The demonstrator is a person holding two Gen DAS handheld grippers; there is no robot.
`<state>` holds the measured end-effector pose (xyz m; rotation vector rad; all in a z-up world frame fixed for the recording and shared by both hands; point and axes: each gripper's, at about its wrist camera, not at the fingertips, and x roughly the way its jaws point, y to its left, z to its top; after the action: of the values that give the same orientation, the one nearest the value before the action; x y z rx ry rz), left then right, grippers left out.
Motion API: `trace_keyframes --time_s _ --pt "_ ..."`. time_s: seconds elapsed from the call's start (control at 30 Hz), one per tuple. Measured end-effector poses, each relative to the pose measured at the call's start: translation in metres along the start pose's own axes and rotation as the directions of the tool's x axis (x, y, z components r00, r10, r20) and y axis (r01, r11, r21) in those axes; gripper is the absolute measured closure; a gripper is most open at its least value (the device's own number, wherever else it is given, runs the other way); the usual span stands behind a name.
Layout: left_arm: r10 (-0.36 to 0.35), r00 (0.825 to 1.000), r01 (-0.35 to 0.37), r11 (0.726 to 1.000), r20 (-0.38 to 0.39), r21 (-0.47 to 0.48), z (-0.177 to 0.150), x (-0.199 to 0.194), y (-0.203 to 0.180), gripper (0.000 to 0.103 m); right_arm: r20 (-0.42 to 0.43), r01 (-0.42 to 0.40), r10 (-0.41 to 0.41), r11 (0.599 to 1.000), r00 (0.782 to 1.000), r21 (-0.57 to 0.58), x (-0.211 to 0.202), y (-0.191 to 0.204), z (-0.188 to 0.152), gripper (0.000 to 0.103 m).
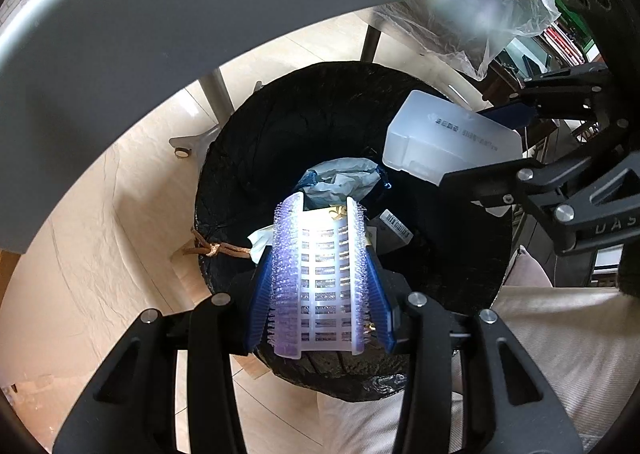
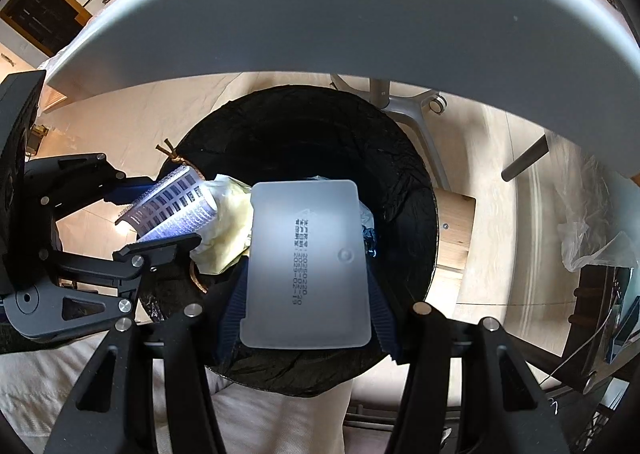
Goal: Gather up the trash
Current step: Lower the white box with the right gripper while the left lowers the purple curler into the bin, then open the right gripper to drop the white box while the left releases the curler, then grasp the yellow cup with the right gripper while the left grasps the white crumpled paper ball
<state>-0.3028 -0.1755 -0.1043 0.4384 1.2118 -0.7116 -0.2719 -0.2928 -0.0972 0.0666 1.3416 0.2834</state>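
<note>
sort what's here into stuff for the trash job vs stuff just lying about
For the job: bin with black liner; bristly plastic piece in left gripper; frosted plastic tray in right gripper.

Lying about: clear plastic bag; white table.

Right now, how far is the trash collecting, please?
Done: crumpled paper already lies inside the black-lined round bin. In hand: the left tool grips a white bristly plastic grid piece, and the right tool grips a frosted flat plastic tray, both over the bin. Left: releasing both. A clear plastic bag lies on the table.
</note>
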Motion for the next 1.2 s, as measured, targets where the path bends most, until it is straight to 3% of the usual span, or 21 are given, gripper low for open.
trace_keyframes --time_s 0.03,0.07,0.1,0.13,0.2,0.43,0.57,0.6,0.63,0.7,0.77,0.8,0.9,0.97,1.1,1.2 --pt "-0.018 1.000 0.018 1.000 0.008 0.005 0.000 -0.001 -0.001 0.053 0.000 0.000 0.000 1.000 1.000 0.004 0.001 -0.001 0.000 0.049" --pt "-0.012 1.000 0.012 1.000 0.010 0.009 0.000 -0.002 -0.001 0.037 0.007 -0.001 0.001 1.000 1.000 0.008 0.000 -0.001 0.001 0.048" --pt "0.009 1.000 -0.009 1.000 0.016 0.014 0.001 -0.003 -0.002 0.026 0.017 -0.004 0.004 1.000 1.000 0.013 -0.001 -0.002 0.001 0.040" --pt "0.025 0.999 -0.026 0.999 0.028 0.023 0.001 -0.004 -0.004 0.025 0.024 0.001 -0.001 1.000 1.000 0.018 -0.002 -0.003 0.002 0.024" --pt "0.021 0.999 -0.022 0.999 0.024 0.027 0.000 -0.005 -0.004 0.025 0.053 0.019 -0.020 0.999 0.998 0.028 -0.008 -0.006 0.001 0.016" --pt "0.011 0.999 -0.011 1.000 0.035 0.013 -0.005 -0.019 0.001 0.025 0.071 0.014 -0.018 0.998 0.997 0.055 -0.030 -0.016 -0.010 0.016" --pt "-0.003 0.990 0.000 1.000 0.141 0.021 -0.010 -0.071 -0.002 0.025 0.171 0.040 -0.043 0.999 0.984 0.025 -0.082 -0.009 -0.019 0.016" --pt "-0.002 0.984 -0.002 1.000 0.177 0.023 -0.011 -0.087 -0.001 0.025 0.233 0.058 -0.060 0.998 0.971 0.015 -0.107 -0.005 -0.020 0.016" --pt "0.010 0.972 -0.015 1.000 0.235 0.022 -0.009 -0.108 -0.002 0.019 0.279 0.066 -0.068 0.998 0.958 0.015 -0.123 -0.002 -0.018 0.010" --pt "0.037 0.925 -0.038 0.999 0.379 -0.005 -0.001 -0.151 0.000 0.001 0.418 0.068 -0.066 0.998 0.906 0.011 -0.164 0.002 -0.016 0.004" --pt "0.059 0.869 -0.038 0.998 0.492 -0.053 0.009 -0.178 0.006 0.001 0.601 0.087 -0.091 0.996 0.794 0.036 -0.203 0.004 -0.010 0.004" --pt "0.070 0.860 -0.025 0.995 0.505 -0.095 0.018 -0.183 0.011 0.001 0.628 0.084 -0.114 0.994 0.770 0.077 -0.211 0.000 0.001 0.004" --pt "0.046 0.880 0.059 0.977 0.473 -0.206 0.048 -0.176 0.029 0.001 0.613 0.021 -0.110 0.988 0.783 0.150 -0.211 -0.018 0.038 0.004" --pt "0.022 0.885 0.096 0.969 0.465 -0.229 0.066 -0.168 0.035 0.001 0.591 0.029 -0.126 0.985 0.797 0.171 -0.203 -0.028 0.067 0.004" --pt "0.054 0.907 0.050 0.971 0.418 -0.235 0.092 -0.143 0.037 0.001 0.508 0.067 -0.159 0.979 0.847 0.194 -0.178 -0.049 0.130 0.004" --pt "0.054 0.930 0.039 0.969 0.363 -0.244 0.108 -0.125 0.044 0.001 0.462 0.119 -0.198 0.974 0.864 0.193 -0.157 -0.053 0.168 0.004"
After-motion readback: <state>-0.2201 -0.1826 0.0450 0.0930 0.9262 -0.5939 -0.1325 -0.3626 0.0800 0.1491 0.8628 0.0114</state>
